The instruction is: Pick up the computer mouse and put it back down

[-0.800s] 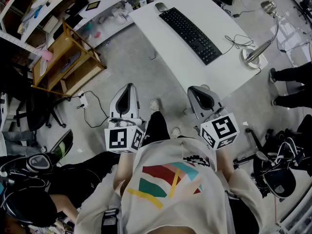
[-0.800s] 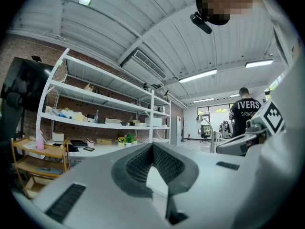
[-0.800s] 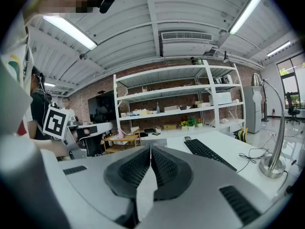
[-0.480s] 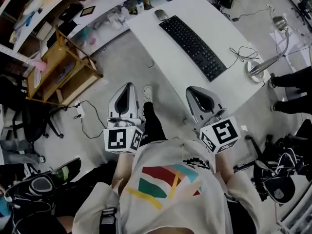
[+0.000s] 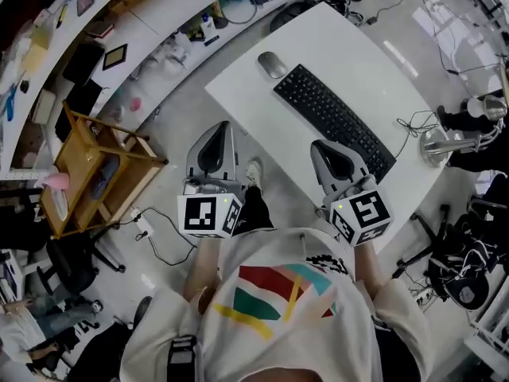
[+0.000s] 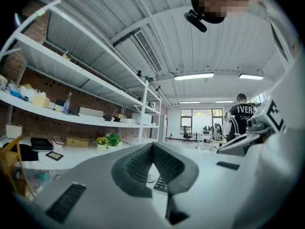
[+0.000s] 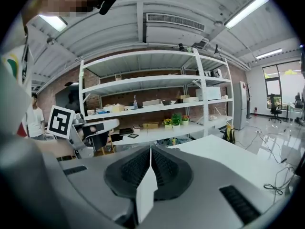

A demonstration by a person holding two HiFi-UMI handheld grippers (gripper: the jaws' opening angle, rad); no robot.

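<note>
White worktop [image 5: 350,62]: ahead of both tools and running off to the right. Its near edge passes just right of the left tool [image 5: 220,130]. The right tool [image 5: 322,151] hangs over its near part.

Long shelf bench [image 5: 159,14]: well ahead and left of the left tool, cluttered with small items; too small to name most of them.

Wooden trolley [image 5: 103,173]: on the floor, left of the left tool, well apart from it.

Black keyboard [image 5: 334,122]: lies on the worktop at a slant. Its near long edge is just ahead of the right tool's tip. In the left gripper view a strip of its keys shows below the tool's tip.

Desk lamp [image 5: 441,146]: stands on the worktop, right of the right tool, beyond the keyboard's right end. A thin cable [image 5: 409,122] loops on the surface between lamp and keyboard.

Left tool: held about level over the floor. Jaw tips meet; nothing is gripped.

Right tool: tilted slightly down. Jaws pressed together along a thin seam; nothing is between them.

Computer mouse [image 5: 272,64]: grey, resting on the worktop just off the keyboard's far left end. It sits ahead of both tools, to the right of the left tool's line and to the left of the right tool's. It is well apart from each, touched by neither.
</note>
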